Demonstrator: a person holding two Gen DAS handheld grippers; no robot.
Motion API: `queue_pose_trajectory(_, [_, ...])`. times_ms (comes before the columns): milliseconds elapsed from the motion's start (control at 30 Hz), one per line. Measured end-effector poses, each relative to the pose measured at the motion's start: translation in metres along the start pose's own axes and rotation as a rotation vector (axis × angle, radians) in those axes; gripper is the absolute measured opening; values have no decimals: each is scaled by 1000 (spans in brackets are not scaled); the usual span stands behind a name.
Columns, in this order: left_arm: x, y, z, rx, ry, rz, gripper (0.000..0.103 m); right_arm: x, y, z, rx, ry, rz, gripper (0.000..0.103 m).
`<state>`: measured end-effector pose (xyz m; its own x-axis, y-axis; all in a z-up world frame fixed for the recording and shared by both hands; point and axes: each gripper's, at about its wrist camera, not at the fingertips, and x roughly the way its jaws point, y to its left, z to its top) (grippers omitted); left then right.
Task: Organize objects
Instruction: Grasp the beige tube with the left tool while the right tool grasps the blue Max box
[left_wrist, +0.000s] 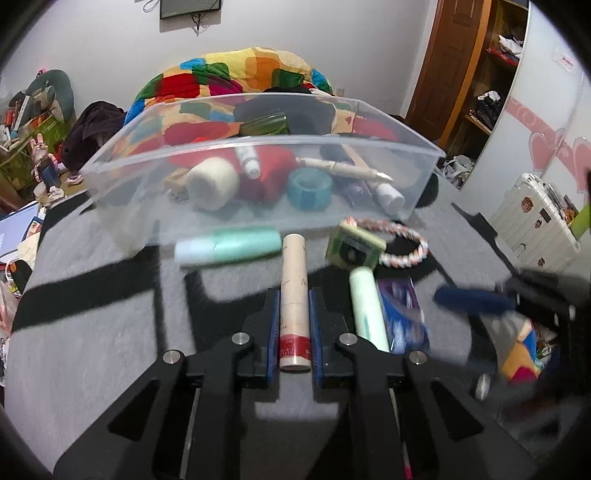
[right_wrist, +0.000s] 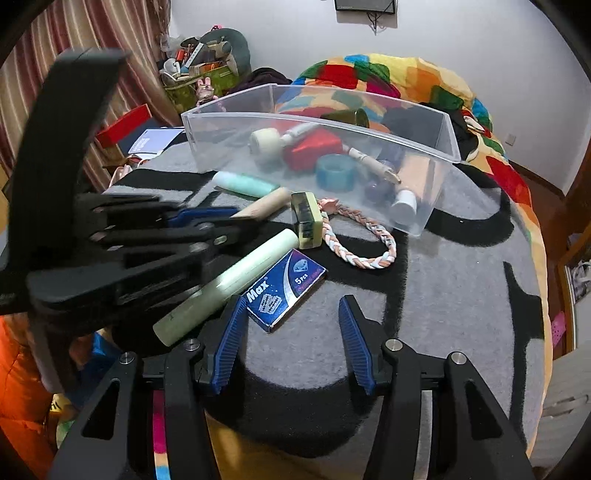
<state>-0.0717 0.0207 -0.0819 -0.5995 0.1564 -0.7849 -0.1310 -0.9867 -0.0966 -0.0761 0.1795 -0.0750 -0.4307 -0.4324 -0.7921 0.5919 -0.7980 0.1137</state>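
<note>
Left wrist view: the left gripper (left_wrist: 293, 295) is seen closed on a beige tube (left_wrist: 293, 291) with a red band, the blue pads (left_wrist: 272, 332) pressed against both sides of it; the tube lies lengthwise between the fingers on the grey felt mat (left_wrist: 92, 339), its far end pointed toward the clear plastic bin (left_wrist: 258, 147). A mint tube (left_wrist: 229, 244) is laid crosswise just in front of the bin. Right wrist view: the right gripper (right_wrist: 291, 314) is held partly open above the mat with nothing between its fingers; a blue razor-blade box (right_wrist: 286, 290) lies just ahead of its left finger, touching a pale green tube (right_wrist: 225, 288). A braided ring (right_wrist: 360, 240) is placed beside the bin.
</note>
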Motion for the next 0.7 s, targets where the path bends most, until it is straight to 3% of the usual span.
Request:
queue_pose_trajectory(133, [-18,4,-19,10,-3,-1,14,-4,-16,-3,38,3,-46,43])
queue_pose_trajectory(233, [-24,4,-25,15,-3,3,14,-6,-23,-3,72,9,-26,44])
queue_pose_trajectory(367, [-23,3,-25,12,-11,17,15,-9,-14,1,52,-7,11,45])
queue_pose_trajectory(633, [-17,1,-23,-8,-36,41,15,6,4,7,27,-8,-45,46])
queue_pose_trajectory(700, [-18,0,-24,-2,-40,45,15,7,2,7,30,-17,-64,38])
